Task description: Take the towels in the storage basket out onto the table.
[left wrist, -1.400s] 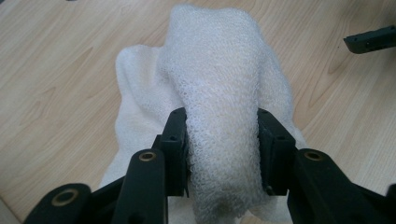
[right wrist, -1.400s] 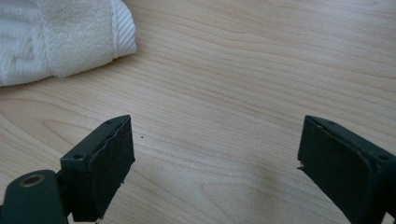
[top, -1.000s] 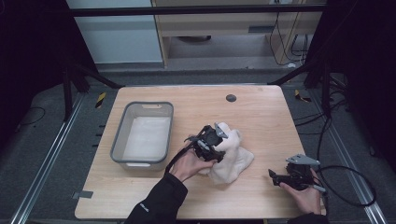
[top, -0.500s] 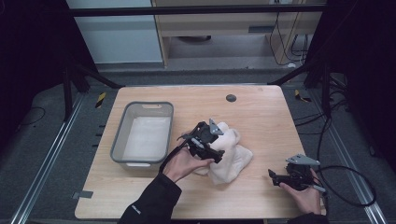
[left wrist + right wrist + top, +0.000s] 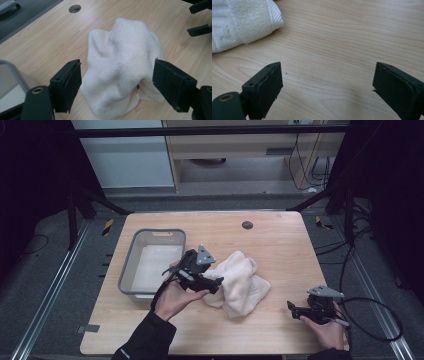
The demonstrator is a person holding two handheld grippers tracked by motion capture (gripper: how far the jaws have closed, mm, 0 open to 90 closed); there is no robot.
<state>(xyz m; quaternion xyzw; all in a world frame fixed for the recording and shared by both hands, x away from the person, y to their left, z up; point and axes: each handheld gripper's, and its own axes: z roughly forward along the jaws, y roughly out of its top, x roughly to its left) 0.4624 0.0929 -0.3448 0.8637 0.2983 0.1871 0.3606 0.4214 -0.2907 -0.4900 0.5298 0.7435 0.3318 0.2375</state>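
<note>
A crumpled white towel [image 5: 243, 282] lies in a heap on the wooden table [image 5: 280, 245], near its middle. My left gripper [image 5: 216, 284] is held at the towel's left edge, open. In the left gripper view its jaws stand wide apart on either side of the towel [image 5: 122, 72] without pressing on it. My right gripper [image 5: 291, 306] rests low on the table near the front right, open, with bare wood between its jaws. A corner of the towel [image 5: 242, 20] lies ahead of it to the upper left in the right gripper view.
A grey plastic basket [image 5: 131, 257] stands on the left of the table, next to my left hand; its rim [image 5: 11, 67] is close to my left jaw. A round cable hole [image 5: 247, 225] sits near the table's far edge. A black cable [image 5: 375, 320] loops off the table's right side.
My left gripper has drawn back to the left, from on top of the towel to its left edge. The towel stays in a heap. My right gripper has not moved.
</note>
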